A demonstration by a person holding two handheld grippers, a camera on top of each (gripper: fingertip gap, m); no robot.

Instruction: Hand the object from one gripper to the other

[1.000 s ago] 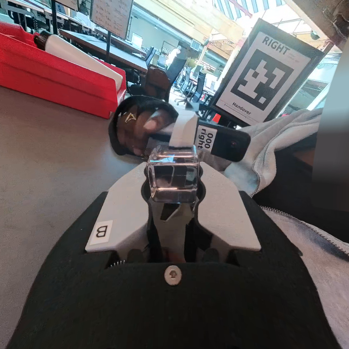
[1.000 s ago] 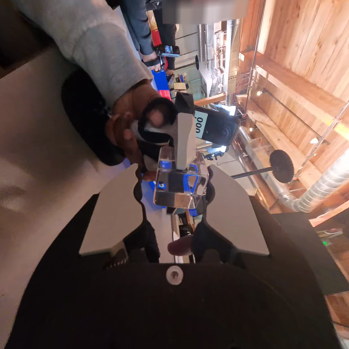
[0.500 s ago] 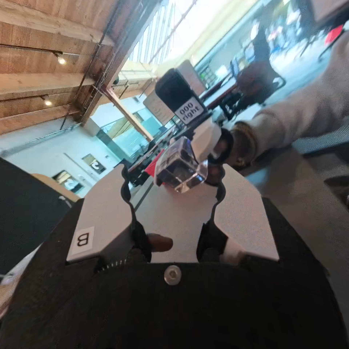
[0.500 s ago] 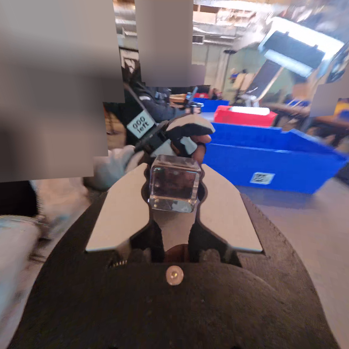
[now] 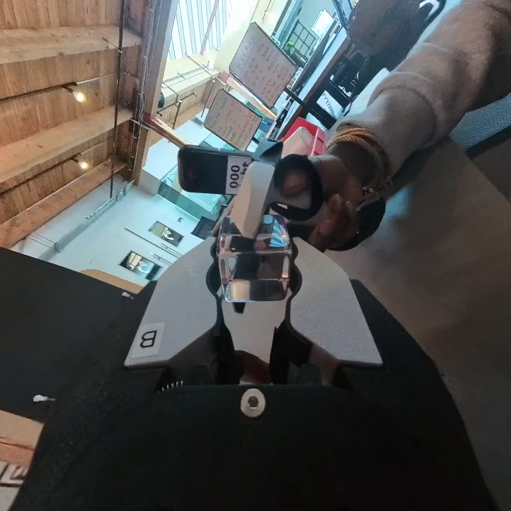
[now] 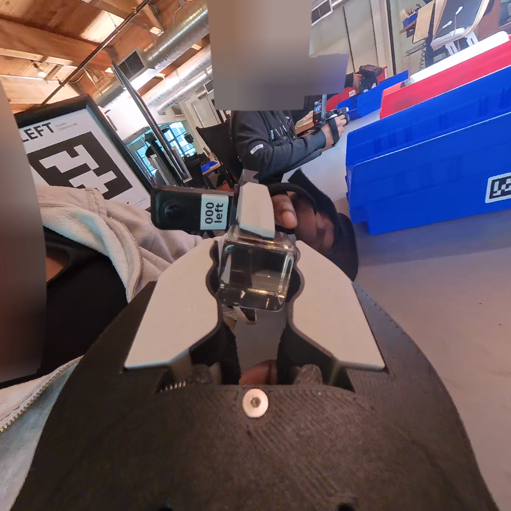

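Note:
A clear glass-like cube (image 5: 254, 272) is held in the air between both grippers. In the left wrist view it sits between my left gripper's (image 5: 254, 262) grey fingers, which press its two sides. My right gripper's grey finger (image 5: 250, 204) comes from above and lies on the cube's top face. In the right wrist view the same cube (image 6: 255, 276) sits between my right gripper's (image 6: 255, 265) fingers, with the left gripper's finger (image 6: 255, 214) on its top. The two grips cross at right angles. Both look shut on the cube.
A grey table (image 6: 431, 276) lies below. Blue bins (image 6: 431, 171) and a red bin (image 6: 442, 83) stand at the right, a framed marker sign (image 6: 74, 163) at the left. A person in a dark top (image 6: 276, 143) sits behind. A grey-sleeved arm (image 5: 431, 91) holds the right gripper. There is about 5 cm between the tips of the two grippers.
Half a second ago only the right gripper held the cube and the left stood open. Now the left has closed on it too, and both grippers have turned in the air.

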